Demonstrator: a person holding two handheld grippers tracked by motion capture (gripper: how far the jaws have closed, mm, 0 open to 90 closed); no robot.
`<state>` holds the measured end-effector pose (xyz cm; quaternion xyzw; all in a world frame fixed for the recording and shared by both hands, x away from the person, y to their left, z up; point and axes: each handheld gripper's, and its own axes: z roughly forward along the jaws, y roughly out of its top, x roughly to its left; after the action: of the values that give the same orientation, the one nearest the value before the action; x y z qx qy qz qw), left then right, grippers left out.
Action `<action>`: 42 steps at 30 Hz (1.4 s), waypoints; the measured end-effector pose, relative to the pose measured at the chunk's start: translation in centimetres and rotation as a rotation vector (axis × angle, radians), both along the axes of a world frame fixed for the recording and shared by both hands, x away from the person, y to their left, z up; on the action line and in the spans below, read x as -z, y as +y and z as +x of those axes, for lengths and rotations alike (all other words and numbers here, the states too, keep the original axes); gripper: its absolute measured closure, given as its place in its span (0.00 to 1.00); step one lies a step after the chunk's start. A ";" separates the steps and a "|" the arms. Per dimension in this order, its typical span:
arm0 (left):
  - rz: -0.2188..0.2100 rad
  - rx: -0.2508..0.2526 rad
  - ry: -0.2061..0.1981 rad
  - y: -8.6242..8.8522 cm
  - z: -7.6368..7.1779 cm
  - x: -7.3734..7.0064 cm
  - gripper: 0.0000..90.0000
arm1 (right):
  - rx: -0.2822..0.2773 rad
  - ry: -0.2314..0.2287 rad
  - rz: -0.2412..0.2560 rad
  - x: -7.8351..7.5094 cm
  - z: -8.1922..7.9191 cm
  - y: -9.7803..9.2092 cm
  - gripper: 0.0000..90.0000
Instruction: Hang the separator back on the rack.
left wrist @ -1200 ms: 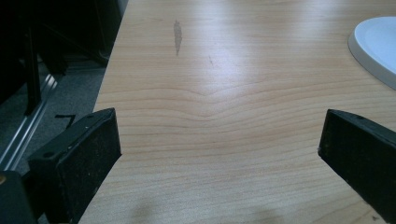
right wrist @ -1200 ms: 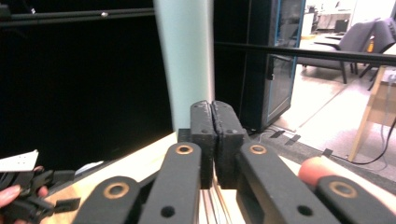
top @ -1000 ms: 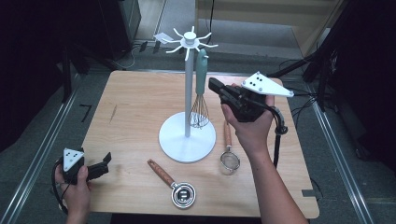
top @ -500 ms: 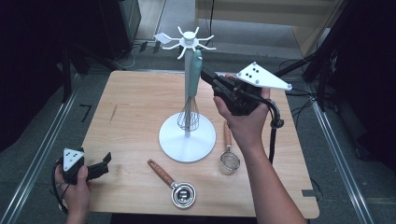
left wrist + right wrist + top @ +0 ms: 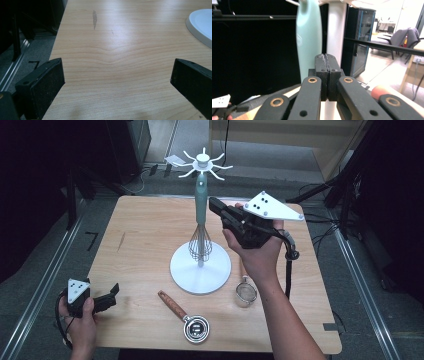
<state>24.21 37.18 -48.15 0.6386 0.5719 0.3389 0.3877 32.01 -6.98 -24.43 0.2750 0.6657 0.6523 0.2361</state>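
A white utensil stand (image 5: 200, 268) rises mid-table, with hooks at its top. A whisk with a teal handle (image 5: 200, 202) hangs from it in front of the pole. My right gripper (image 5: 214, 204) is held in the air just right of that handle, shut with nothing in it. In the right gripper view the shut gripper (image 5: 327, 60) sits just short of the teal handle (image 5: 309, 37) and the white pole (image 5: 335, 32); whether it touches the handle I cannot tell. My left gripper (image 5: 111, 295) rests open near the table's front left corner; the gripper (image 5: 117, 72) has bare wood between its fingers.
A small strainer (image 5: 245, 293) with a wooden handle lies right of the stand's base. A metal measuring cup (image 5: 196, 328) with a wooden handle lies near the front edge. The stand's base (image 5: 201, 25) shows at the upper right of the left gripper view.
My right gripper has moved left, up to the whisk handle. The whisk, first hanging right of the pole, now hangs in front of it. The left gripper has stayed put.
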 end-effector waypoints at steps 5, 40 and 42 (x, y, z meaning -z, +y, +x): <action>0.002 0.000 0.000 0.0 0.0 0.0 0.00 | 0.016 0.022 -0.026 0.9 0.1 -0.9 0.96; 0.007 -0.003 0.000 -0.1 0.0 0.0 0.00 | 0.253 0.295 -0.152 9.6 1.1 -6.2 0.67; 0.007 -0.002 0.001 -0.1 0.0 0.0 0.00 | 0.258 0.322 -0.161 10.2 1.2 -6.4 0.66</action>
<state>24.19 37.08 -48.15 0.6394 0.5716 0.3410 0.3850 33.26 -13.41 -34.60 0.4388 0.7042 0.5090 0.2293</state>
